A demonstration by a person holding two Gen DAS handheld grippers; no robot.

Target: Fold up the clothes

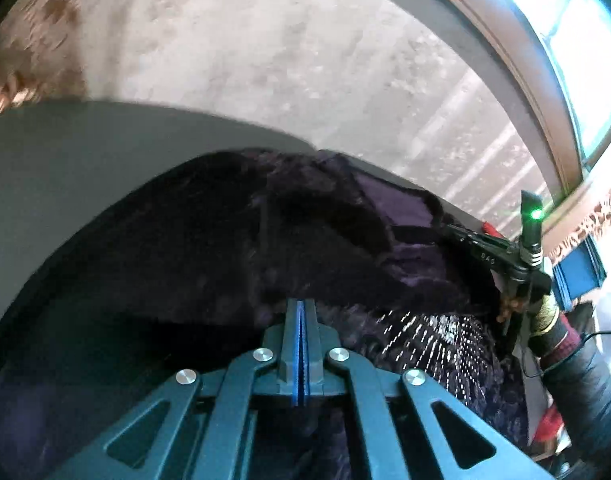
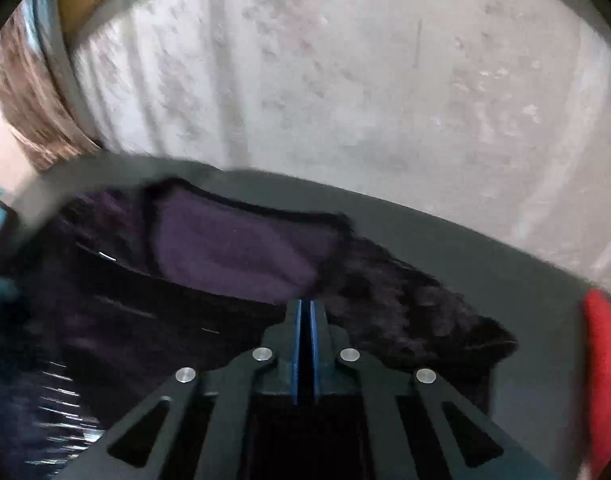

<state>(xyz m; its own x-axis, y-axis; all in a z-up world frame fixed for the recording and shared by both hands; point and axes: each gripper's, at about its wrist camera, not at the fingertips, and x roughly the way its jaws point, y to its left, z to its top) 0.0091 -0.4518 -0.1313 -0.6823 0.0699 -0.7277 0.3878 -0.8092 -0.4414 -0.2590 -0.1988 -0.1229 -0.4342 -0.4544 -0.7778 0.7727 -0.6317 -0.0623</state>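
A dark purple velvety garment (image 1: 233,240) with a sequined patch (image 1: 433,336) lies on a grey table (image 1: 65,152). My left gripper (image 1: 301,304) is shut on the garment's near edge. My right gripper (image 2: 305,306) is shut on the same garment (image 2: 241,252), where a lighter purple lining shows. The right gripper also shows in the left wrist view (image 1: 457,232), at the garment's far right edge, held by a hand. Both views are motion-blurred.
A speckled light floor (image 1: 265,40) lies beyond the table edge. A window frame (image 1: 545,80) is at the upper right. A red object (image 2: 603,380) sits at the right edge of the table (image 2: 485,264). Blue boxes (image 1: 577,276) stand at the far right.
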